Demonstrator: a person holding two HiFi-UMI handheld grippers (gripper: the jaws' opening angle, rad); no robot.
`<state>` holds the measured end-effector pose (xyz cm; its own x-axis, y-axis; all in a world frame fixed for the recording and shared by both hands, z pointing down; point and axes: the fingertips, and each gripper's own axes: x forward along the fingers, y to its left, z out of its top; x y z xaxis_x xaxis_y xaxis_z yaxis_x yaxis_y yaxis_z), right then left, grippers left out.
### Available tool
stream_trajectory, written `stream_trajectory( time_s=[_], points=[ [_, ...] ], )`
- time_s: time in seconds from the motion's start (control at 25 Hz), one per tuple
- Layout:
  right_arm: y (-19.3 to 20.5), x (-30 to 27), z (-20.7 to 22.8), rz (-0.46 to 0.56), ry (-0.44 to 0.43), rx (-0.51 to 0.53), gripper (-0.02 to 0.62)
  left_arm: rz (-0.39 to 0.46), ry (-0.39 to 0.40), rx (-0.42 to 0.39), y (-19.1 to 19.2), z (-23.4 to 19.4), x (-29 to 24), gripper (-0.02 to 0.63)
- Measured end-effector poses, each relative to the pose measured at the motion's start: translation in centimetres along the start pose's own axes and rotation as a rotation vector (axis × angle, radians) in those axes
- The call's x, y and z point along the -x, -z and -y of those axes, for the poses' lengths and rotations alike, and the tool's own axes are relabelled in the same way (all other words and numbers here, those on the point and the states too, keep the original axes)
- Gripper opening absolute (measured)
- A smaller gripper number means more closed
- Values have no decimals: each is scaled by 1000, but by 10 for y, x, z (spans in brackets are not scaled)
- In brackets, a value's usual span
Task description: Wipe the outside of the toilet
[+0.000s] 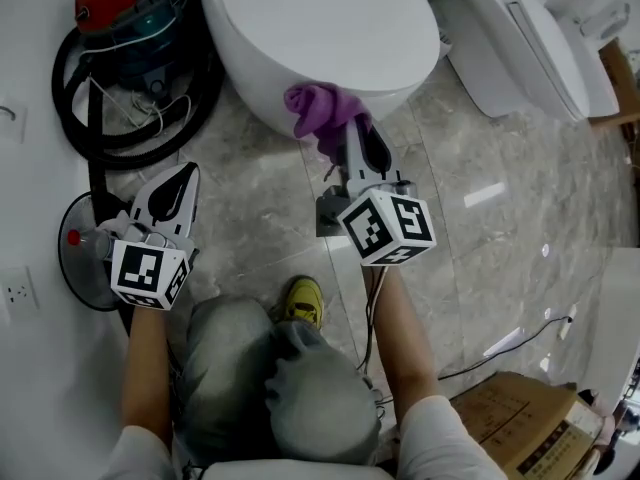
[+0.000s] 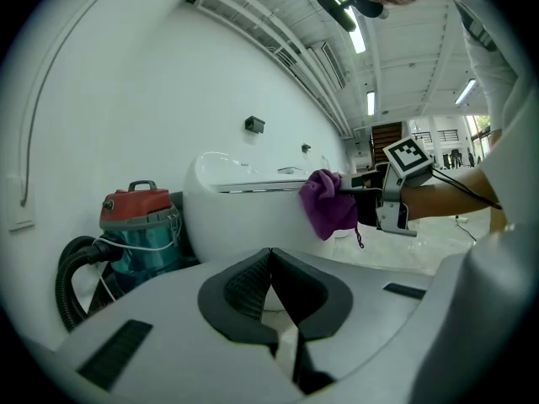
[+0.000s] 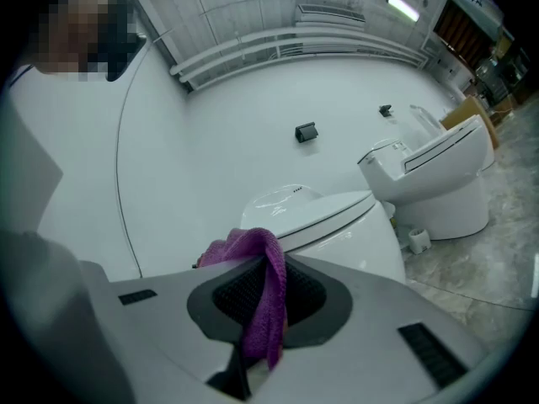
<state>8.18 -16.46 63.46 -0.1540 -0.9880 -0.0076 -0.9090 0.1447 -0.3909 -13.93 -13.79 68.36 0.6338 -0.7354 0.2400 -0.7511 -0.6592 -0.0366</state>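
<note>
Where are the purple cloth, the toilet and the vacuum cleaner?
purple cloth (image 1: pixel 318 106), head view, its bunched upper fold
toilet (image 1: pixel 320 18), head view, middle of the closed lid
vacuum cleaner (image 2: pixel 135 202), left gripper view, its red top

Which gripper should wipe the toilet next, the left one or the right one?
Right. The right gripper is shut on the purple cloth, close up against the toilet at its front. The left gripper is shut on nothing and sits farther back from the toilet.
</note>
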Motion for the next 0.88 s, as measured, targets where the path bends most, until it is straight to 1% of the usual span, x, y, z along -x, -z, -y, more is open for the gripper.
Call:
stream_trajectory(
  time_s=[0.36, 0.56, 0.64, 0.88],
  points=[
    [-17, 8, 73, 32, 147, -30, 54, -19, 10, -12, 9, 3, -8, 12],
    [-22, 4, 97, 45, 166, -5, 57, -26, 20, -18, 11, 6, -18, 12],
    [-23, 4, 106, 47, 187, -7, 57, -27, 22, -17, 10, 7, -21, 12],
    [-26, 11, 154, 21, 340, 8, 55, -27, 18, -10, 11, 9, -22, 12]
  ],
)
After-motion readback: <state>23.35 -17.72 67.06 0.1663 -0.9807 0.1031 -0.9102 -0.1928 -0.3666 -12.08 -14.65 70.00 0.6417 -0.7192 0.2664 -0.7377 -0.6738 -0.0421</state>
